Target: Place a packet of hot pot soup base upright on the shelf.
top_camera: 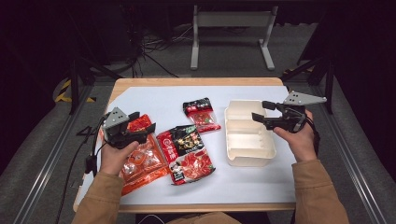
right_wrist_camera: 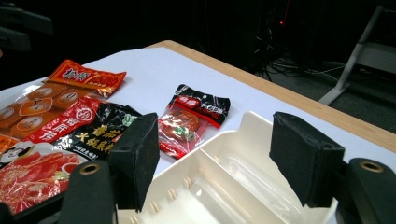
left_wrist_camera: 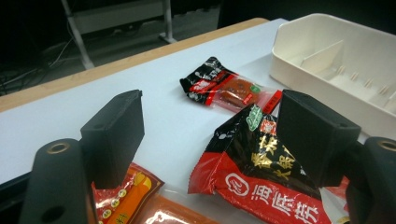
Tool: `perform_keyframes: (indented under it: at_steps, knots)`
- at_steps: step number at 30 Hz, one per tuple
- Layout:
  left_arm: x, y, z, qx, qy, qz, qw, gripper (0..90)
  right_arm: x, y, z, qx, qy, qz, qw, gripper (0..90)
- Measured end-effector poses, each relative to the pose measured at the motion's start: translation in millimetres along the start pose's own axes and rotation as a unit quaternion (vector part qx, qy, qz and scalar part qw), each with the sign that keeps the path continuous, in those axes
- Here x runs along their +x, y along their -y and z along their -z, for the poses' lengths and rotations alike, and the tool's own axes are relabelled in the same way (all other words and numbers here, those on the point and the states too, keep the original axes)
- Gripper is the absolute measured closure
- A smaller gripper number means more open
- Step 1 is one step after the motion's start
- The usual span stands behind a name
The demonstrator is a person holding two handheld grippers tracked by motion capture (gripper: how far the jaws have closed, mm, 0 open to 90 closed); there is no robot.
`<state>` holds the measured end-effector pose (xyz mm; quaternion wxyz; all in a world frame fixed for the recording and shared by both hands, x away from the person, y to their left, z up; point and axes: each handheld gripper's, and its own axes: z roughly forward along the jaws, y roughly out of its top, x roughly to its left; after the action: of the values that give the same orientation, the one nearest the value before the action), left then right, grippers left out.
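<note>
A white divided box (top_camera: 247,135) sits right of centre on the white sheet. My right gripper (top_camera: 259,110) hovers open over its far right corner, jaws pointing left, holding nothing. In the right gripper view the gripper (right_wrist_camera: 217,123) looks down into the box (right_wrist_camera: 224,182). Three snack packets lie to the left: a small black-red packet (top_camera: 201,114), a medium black-red packet (top_camera: 187,154) and a large orange packet (top_camera: 142,161). My left gripper (top_camera: 144,122) is open above the orange packet's far end. In its own view the gripper (left_wrist_camera: 210,100) frames the medium packet (left_wrist_camera: 252,177) and the small packet (left_wrist_camera: 229,88).
The wooden table edge (top_camera: 196,81) runs along the far side, with a metal stand (top_camera: 231,28) and cables on the floor beyond. Bare white sheet (top_camera: 243,182) lies in front of the box and packets.
</note>
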<state>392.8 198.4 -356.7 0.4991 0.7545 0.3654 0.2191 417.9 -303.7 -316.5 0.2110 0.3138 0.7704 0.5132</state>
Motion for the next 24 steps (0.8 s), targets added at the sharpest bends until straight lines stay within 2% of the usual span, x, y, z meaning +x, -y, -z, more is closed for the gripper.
perform_keyframes:
  at_steps: [4, 6, 8, 10, 12, 15, 19, 23, 24]
  knots:
    - [-1.9, 0.7, -1.7, 0.006, 0.005, 0.001, 1.0000, 25.4, 0.1, -1.5, 3.2, -0.003, 0.007, -0.002, 1.0000, 32.9]
    - [-3.1, -0.3, -1.8, -0.002, 0.008, -0.001, 1.0000, 25.6, 1.4, -2.5, 3.8, -0.004, 0.006, 0.000, 1.0000, 32.8]
    - [-5.4, -1.0, -3.1, -0.011, 0.021, 0.010, 0.9997, 25.9, 3.0, -3.6, 3.8, -0.004, 0.006, 0.005, 1.0000, 32.7]
    - [-8.2, -2.0, -5.1, -0.010, 0.026, 0.008, 0.9996, 25.9, 5.2, -4.5, 3.6, -0.004, 0.006, 0.006, 1.0000, 32.6]
    - [-12.5, -3.1, -7.9, -0.005, 0.023, -0.002, 0.9997, 26.1, 6.1, -4.6, 3.6, -0.002, 0.009, 0.011, 0.9999, 32.5]
    - [-15.3, -3.7, -10.8, -0.004, 0.023, -0.004, 0.9997, 26.7, 6.4, -4.8, 4.8, -0.002, 0.011, 0.013, 0.9999, 32.5]
    - [-16.4, -1.8, -17.2, 0.010, 0.020, 0.000, 0.9997, 27.1, 5.0, -4.5, 6.2, -0.003, 0.016, 0.012, 0.9998, 32.5]
    - [-17.2, 2.1, -27.3, 0.040, -0.003, 0.015, 0.9991, 28.2, 4.1, -3.9, 6.1, 0.001, 0.018, 0.013, 0.9998, 32.3]
    - [-17.2, 2.1, -27.3, 0.040, -0.003, 0.015, 0.9991, 28.2, 4.1, -3.9, 6.1, 0.001, 0.018, 0.013, 0.9998, 32.3]
